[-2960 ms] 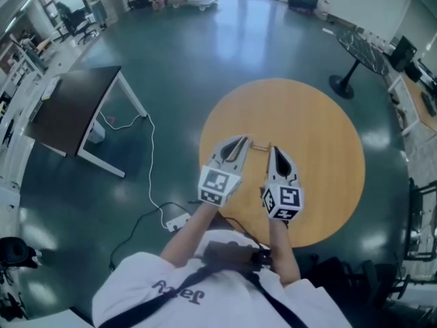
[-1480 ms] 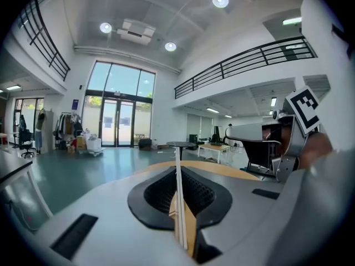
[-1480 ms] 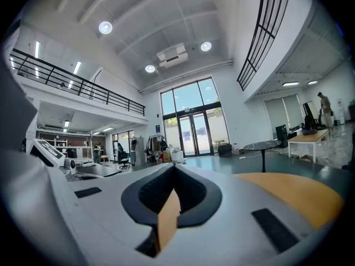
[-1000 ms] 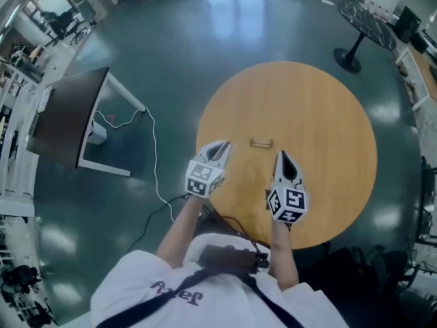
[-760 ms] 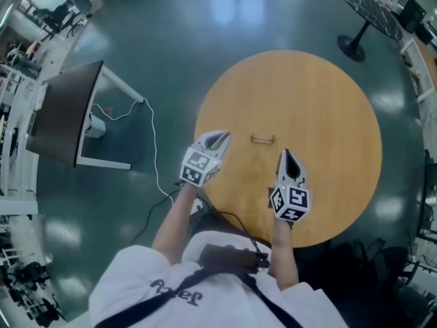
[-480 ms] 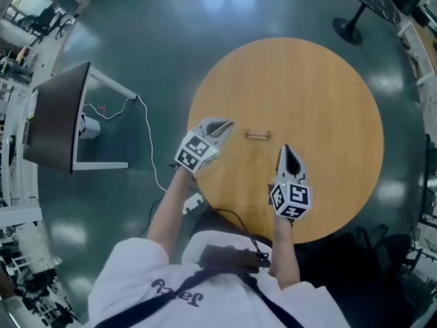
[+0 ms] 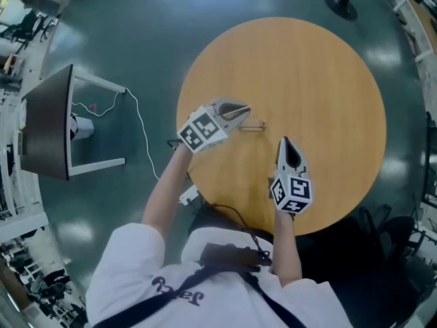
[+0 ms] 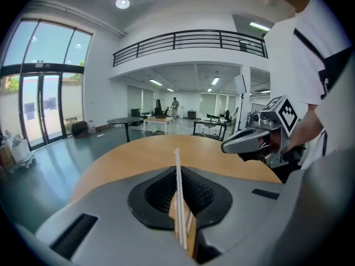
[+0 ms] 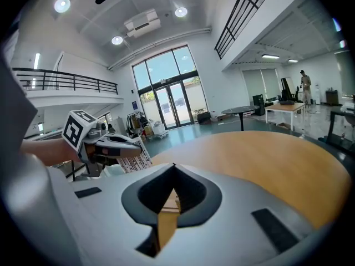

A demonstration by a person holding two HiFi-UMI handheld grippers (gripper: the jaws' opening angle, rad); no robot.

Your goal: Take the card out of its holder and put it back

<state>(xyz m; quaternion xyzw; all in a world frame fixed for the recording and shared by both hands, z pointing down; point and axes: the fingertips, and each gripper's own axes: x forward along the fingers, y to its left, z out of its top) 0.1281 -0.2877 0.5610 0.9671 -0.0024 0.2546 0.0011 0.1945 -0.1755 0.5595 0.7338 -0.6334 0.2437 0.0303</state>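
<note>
My left gripper (image 7: 244, 108) is shut on a thin white card (image 8: 178, 204), seen edge-on between its jaws in the left gripper view. The right gripper view shows that card (image 9: 136, 159) with printed lines, hanging under the left gripper's tips. A small wooden card holder (image 7: 253, 126) lies on the round wooden table (image 7: 307, 67), just right of and below the left gripper's tips. My right gripper (image 7: 283, 143) hovers near the table's front, its jaws shut to a point with nothing held, a hand's width short of the holder.
A dark desk (image 7: 44, 125) stands on the green floor to the left, with a white cable (image 7: 147, 149) running to a power strip (image 7: 188, 195) by the table's edge. Another table's black foot (image 7: 340, 4) shows at the top right.
My left gripper has swung from the table's left edge up and to the right, ending beside the holder. The right gripper has barely moved.
</note>
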